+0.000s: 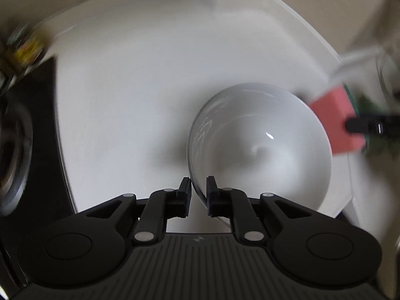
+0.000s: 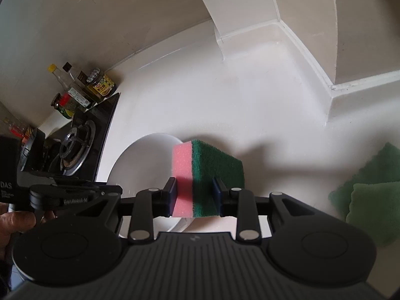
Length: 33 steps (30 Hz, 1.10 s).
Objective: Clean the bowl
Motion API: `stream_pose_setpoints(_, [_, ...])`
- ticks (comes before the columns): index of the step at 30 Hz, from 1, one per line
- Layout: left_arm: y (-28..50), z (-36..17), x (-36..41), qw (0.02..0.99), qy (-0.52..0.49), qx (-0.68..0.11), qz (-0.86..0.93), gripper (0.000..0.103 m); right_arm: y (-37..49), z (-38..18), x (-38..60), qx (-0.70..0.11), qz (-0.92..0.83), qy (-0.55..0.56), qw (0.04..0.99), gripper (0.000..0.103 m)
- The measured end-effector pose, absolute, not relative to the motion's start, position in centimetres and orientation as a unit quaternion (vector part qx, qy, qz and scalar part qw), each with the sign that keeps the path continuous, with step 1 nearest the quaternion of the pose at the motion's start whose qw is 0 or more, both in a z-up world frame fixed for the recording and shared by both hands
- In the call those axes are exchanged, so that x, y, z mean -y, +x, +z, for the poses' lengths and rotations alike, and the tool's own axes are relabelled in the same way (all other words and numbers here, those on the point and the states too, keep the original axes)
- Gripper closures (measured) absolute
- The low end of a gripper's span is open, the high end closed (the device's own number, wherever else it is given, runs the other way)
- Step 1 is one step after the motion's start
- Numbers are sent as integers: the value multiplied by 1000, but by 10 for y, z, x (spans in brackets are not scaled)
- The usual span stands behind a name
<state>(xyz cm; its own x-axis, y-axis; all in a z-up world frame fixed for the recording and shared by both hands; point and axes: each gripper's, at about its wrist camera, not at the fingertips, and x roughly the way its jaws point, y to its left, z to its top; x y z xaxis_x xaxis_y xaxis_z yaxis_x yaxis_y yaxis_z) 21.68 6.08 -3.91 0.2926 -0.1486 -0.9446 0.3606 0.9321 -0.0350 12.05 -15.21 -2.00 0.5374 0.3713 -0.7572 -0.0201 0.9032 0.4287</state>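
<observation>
A white bowl [image 1: 260, 147] is held tilted above the white counter. My left gripper [image 1: 199, 195] is shut on the bowl's near rim, one finger inside and one outside. My right gripper [image 2: 195, 195] is shut on a pink and green sponge [image 2: 200, 175], pink side to the left. In the left wrist view the sponge [image 1: 335, 122] is at the bowl's right rim, blurred. In the right wrist view the bowl [image 2: 145, 162] lies just behind and left of the sponge, and the left gripper [image 2: 75, 195] shows at the left edge.
A gas hob [image 2: 75, 150] sits left of the white counter [image 2: 225, 87], with several sauce bottles [image 2: 82, 87] behind it. A folded green cloth [image 2: 370, 192] lies on the counter at the right. Tiled walls [image 2: 300, 0] close the back corner.
</observation>
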Motion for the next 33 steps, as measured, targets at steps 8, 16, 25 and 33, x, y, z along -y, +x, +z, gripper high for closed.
stream_pose_setpoints(8, [226,-45,-52,798,107,-574,-148,92,137,-18,146,-490,113,147,852,75])
stream_pose_setpoints(16, [227,-48,-47,784,164,-559,-215,90,132,-16,141,-491,125,114,855,76])
stream_pose_setpoints(25, [239,-40,-62,798,51,-574,-174,94,126,-26,180,-483,110,234,836,76])
stream_pose_setpoints(33, [211,-43,-51,818,23,-567,-95,93,111,-31,174,-460,102,240,849,77])
